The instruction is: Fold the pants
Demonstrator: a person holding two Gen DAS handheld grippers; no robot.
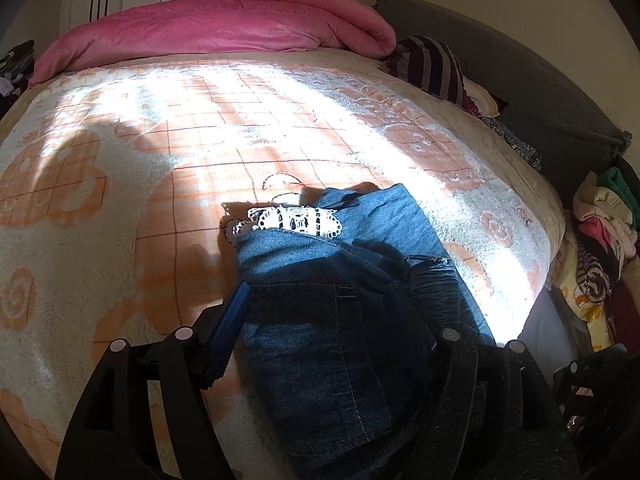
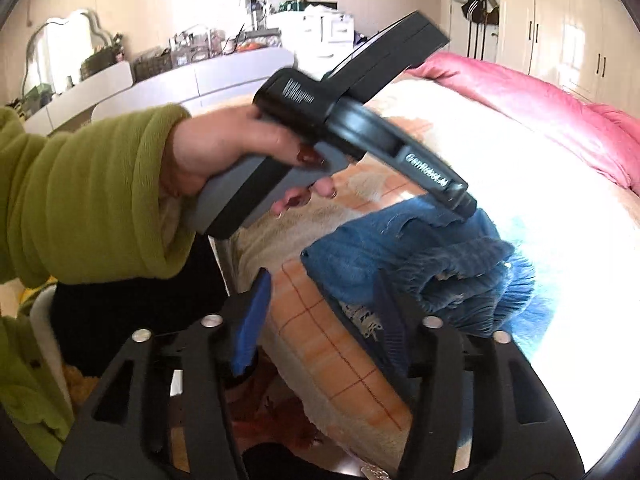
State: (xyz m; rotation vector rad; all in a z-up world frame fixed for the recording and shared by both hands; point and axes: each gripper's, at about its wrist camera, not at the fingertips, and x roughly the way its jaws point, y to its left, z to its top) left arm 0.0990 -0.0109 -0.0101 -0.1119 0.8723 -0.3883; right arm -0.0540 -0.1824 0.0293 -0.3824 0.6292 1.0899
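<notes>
Lying folded on the bed, jeans (image 1: 344, 312) between the parted left claw (image 1: 332, 320), seemingly unpinched.

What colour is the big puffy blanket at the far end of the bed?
Pink. The puffy blanket lies bunched along the bed's far edge, clearest in the left wrist view.

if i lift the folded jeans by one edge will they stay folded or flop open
The jeans would probably flop: the denim lies in soft, loosely stacked layers. They look fairly heavy for cloth, so the free layers would likely hang and slide. The lace trim may snag.
</notes>
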